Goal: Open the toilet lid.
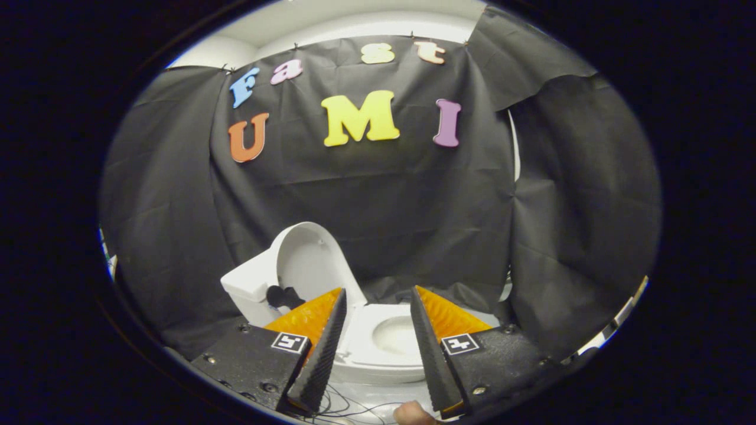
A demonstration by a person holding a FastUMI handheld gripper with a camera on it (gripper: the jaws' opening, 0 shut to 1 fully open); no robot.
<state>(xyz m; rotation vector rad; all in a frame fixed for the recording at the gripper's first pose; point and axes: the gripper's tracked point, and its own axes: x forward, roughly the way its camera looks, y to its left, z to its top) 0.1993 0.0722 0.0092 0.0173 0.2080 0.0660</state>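
Observation:
A small white toilet stands ahead of my fingers against the black cloth wall. Its lid [307, 260] is raised upright, leaning back against the white tank [251, 289]. The seat [372, 348] lies flat with the bowl opening [397, 335] showing between my fingers. My gripper [378, 301] is open, its two fingers wide apart with nothing between them. It sits back from the toilet and above the seat, touching neither lid nor seat.
A dark fitting [282, 296] sits at the hinge next to the tank. Thin dark wires [348, 407] trail over the white floor in front of the toilet. A person's fingertip [413, 413] shows just below my fingers. Black cloth drapes all around.

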